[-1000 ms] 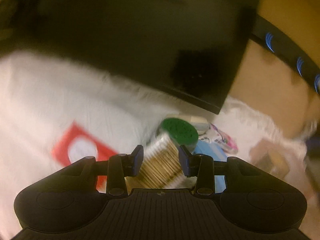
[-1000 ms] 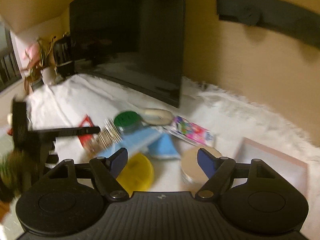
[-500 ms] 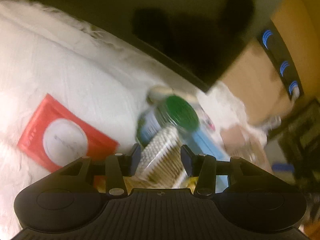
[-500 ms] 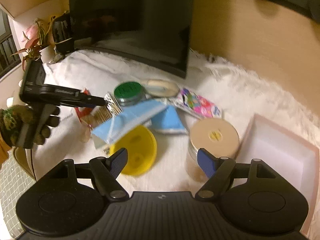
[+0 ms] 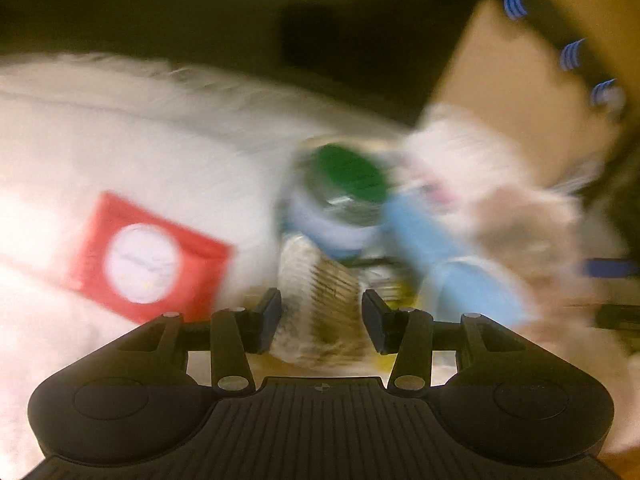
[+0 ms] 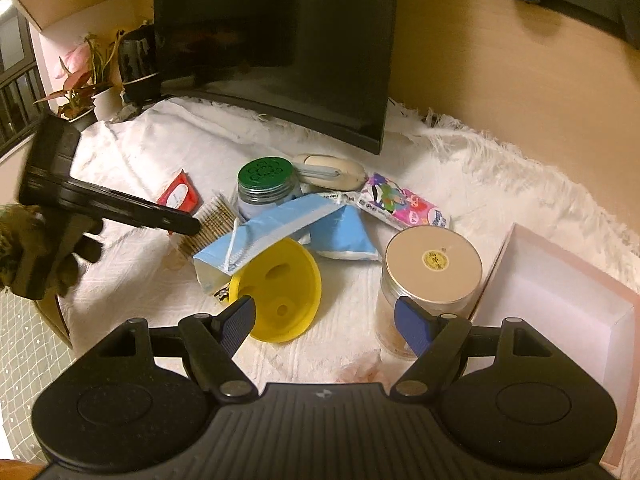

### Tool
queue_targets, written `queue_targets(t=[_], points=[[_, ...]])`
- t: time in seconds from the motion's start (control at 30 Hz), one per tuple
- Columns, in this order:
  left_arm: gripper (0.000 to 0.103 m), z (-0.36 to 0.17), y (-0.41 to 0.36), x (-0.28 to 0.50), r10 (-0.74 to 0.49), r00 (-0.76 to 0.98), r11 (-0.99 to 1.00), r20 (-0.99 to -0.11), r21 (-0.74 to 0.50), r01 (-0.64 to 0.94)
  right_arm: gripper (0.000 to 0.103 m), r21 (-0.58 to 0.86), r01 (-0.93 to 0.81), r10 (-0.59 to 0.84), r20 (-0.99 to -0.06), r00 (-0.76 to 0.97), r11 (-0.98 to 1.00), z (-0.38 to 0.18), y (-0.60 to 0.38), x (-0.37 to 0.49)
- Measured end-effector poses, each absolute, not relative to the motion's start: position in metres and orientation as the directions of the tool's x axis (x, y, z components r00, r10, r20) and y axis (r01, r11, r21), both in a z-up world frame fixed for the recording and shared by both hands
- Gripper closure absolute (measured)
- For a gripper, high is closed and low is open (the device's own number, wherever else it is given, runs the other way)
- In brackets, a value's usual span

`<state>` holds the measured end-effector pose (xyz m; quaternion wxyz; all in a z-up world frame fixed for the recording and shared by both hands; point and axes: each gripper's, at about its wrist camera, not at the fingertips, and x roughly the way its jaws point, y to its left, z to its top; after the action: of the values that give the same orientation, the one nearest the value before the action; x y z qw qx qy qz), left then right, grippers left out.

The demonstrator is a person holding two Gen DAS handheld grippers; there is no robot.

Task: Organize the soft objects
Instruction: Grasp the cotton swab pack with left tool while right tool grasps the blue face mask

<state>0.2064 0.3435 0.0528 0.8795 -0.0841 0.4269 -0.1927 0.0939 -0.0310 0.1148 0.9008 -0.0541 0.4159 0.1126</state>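
Covering the surface, a white fringed cloth [image 6: 460,168] meets a dark screen [image 6: 276,36].

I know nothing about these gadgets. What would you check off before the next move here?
1. Cotton swab pack sits between the fingers of the left gripper: ok.
2. Pads actually pressing on the pack: cannot tell, as the left wrist view is blurred.
3. Pack free of its neighbours: not ok. The blue packet seems to lie against it, and the green-lidded jar stands close behind.
4. Right gripper open with nothing between its fingers: ok.
5. White box open at the top to receive things: ok.
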Motion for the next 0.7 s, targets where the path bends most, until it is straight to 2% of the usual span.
queue_targets(t=[0.03,0.2,0.37,0.47,0.57,0.6,0.7], points=[[0.055,0.047,0.341,0.213,-0.381,0.564,0.925,-0.733,-0.297,0.239,0.026,-0.003,-0.248,0.158,-0.762,0.628,0.969,0.114,-0.031,0.094],[0.055,0.036,0.343,0.229,-0.448,0.56,0.893,-0.697,-0.371,0.253,0.026,-0.008,-0.248,0.154,-0.766,0.624,0.969,0.114,-0.031,0.091],[0.06,0.017,0.367,0.237,-0.581,0.485,0.801,-0.654,-0.566,0.196,0.026,-0.038,-0.242,0.127,-0.766,0.63,0.969,0.113,-0.033,0.084],[0.061,0.013,0.373,0.235,-0.628,0.442,0.763,-0.64,-0.619,0.187,0.026,-0.042,-0.239,0.122,-0.766,0.631,0.97,0.114,-0.036,0.081],[0.059,0.018,0.375,0.229,-0.711,0.38,0.686,-0.591,-0.701,0.193,0.026,-0.039,-0.234,0.121,-0.765,0.632,0.972,0.113,-0.037,0.081],[0.055,0.021,0.374,0.224,-0.743,0.356,0.654,-0.566,-0.726,0.212,0.026,-0.038,-0.235,0.123,-0.765,0.632,0.971,0.113,-0.037,0.081],[0.054,0.033,0.358,0.21,-0.765,0.321,0.64,-0.558,-0.714,0.283,0.026,-0.038,-0.243,0.129,-0.763,0.634,0.969,0.112,-0.035,0.081]])
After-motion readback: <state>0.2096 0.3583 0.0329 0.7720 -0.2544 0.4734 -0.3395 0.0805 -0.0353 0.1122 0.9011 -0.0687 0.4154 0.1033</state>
